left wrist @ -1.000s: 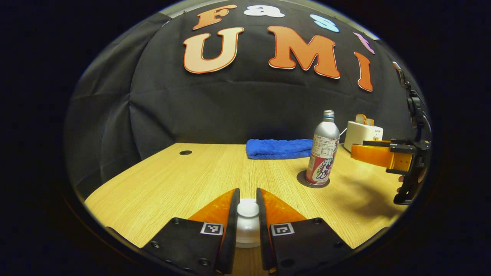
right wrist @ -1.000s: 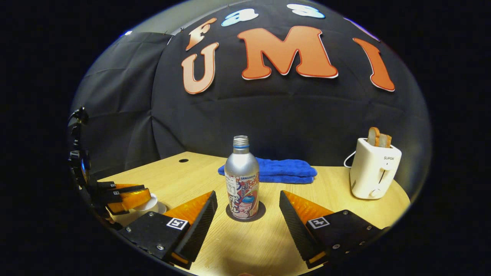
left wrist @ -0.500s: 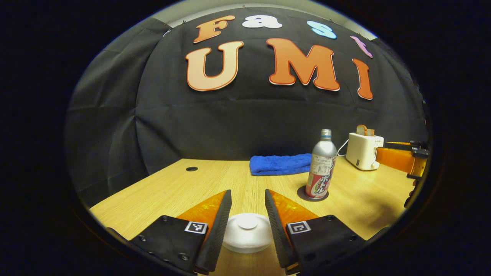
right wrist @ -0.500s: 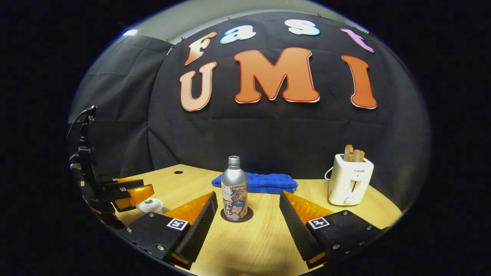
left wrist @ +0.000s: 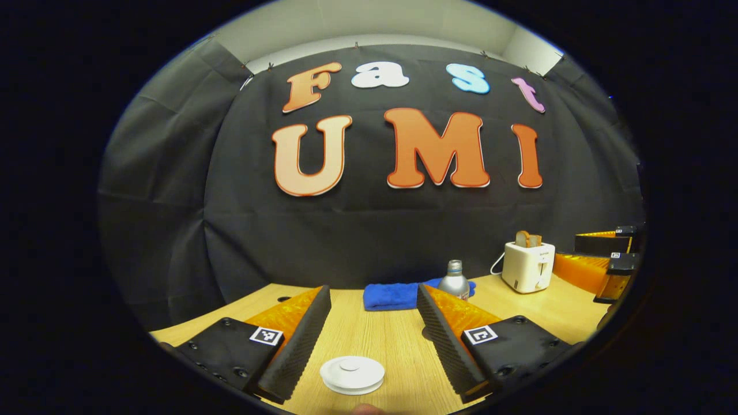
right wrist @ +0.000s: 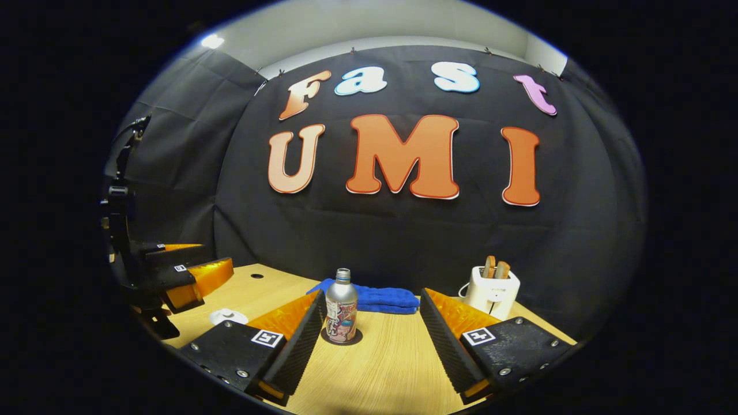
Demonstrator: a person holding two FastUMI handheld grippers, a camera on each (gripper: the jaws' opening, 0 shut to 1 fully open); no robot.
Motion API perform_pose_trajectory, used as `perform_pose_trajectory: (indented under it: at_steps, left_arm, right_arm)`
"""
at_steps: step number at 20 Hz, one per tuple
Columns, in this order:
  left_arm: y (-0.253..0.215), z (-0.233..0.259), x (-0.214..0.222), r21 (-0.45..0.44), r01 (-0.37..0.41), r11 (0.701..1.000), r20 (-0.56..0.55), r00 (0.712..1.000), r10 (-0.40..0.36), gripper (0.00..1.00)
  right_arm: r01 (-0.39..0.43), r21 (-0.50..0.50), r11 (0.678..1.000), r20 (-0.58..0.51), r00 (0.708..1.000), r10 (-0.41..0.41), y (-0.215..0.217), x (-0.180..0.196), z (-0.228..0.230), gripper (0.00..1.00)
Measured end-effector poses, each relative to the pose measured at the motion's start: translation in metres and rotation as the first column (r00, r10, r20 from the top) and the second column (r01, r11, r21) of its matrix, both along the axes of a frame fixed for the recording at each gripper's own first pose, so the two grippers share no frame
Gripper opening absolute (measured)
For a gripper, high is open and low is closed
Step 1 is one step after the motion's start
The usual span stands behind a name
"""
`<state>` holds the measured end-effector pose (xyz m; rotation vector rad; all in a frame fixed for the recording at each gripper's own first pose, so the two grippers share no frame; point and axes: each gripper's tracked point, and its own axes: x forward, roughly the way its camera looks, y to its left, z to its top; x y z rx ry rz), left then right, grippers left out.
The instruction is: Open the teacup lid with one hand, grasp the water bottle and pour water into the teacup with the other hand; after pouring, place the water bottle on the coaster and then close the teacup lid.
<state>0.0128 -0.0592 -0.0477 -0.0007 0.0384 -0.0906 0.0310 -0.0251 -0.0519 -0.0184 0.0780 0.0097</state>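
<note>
- Left gripper [left wrist: 373, 323]: fingers spread wide, holding nothing, touching nothing.
- Teacup lid [left wrist: 352, 374]: white, round, small knob on top, seated flat below and between the left fingers. The cup under it is hidden from this angle.
- Right gripper [right wrist: 369, 328]: fingers spread wide as well, empty, raised above the table [right wrist: 380, 369].
- Water bottle [right wrist: 341, 306]: silver, uncapped, upright on a dark round coaster [right wrist: 356, 338], standing beyond the gap of the right gripper, nearer its left-hand finger in the right gripper view. Apart from both fingers.
- In the left gripper view the bottle's neck shows just over the right-hand finger; the body is hidden behind it.
- Table: light wood grain, a small dark hole near the far left corner.
- Blue towel [right wrist: 380, 300]: folded, behind the bottle by the black cloth wall.
- White toaster [right wrist: 491, 291]: far right, two slices of bread standing up out of it.
</note>
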Motion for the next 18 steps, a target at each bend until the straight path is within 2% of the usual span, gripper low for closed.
perform_pose_trajectory:
  at_steps: [1,8,9,10,13,14,18]
  left_arm:
    - [-0.002,0.011,-0.003,-0.008,0.003,1.0,0.019,1.0,-0.002,1.0]
    - [0.009,0.043,-0.023,-0.017,-0.017,1.0,0.069,0.997,0.018,0.98]
    - [0.01,0.043,-0.027,-0.017,-0.018,1.0,0.072,0.997,0.019,0.98]
    - [0.012,0.044,-0.029,-0.018,-0.023,1.0,0.076,0.997,0.024,0.98]
    - [0.019,0.047,-0.034,-0.015,-0.031,0.999,0.085,0.996,0.032,1.0]
    - [0.018,0.046,-0.038,-0.017,-0.029,0.999,0.085,0.996,0.031,1.0]
    - [0.021,0.045,-0.045,-0.019,-0.025,1.0,0.073,0.997,0.026,1.0]
  right_arm:
    - [0.002,-0.002,1.0,0.01,1.0,-0.002,0.001,-0.004,0.006,0.97]
    - [0.018,-0.033,0.999,0.07,0.997,-0.016,0.006,-0.025,0.035,0.97]
    - [0.018,-0.032,0.999,0.072,0.997,-0.016,0.007,-0.027,0.035,0.92]
    - [0.024,-0.033,0.999,0.074,0.997,-0.021,0.007,-0.029,0.036,0.96]
    - [0.034,-0.041,0.999,0.084,0.996,-0.03,0.009,-0.033,0.04,1.0]
    - [0.033,-0.04,0.999,0.083,0.996,-0.029,0.011,-0.035,0.039,0.97]
    - [0.038,-0.045,0.998,0.075,0.997,-0.034,0.012,-0.045,0.037,0.97]
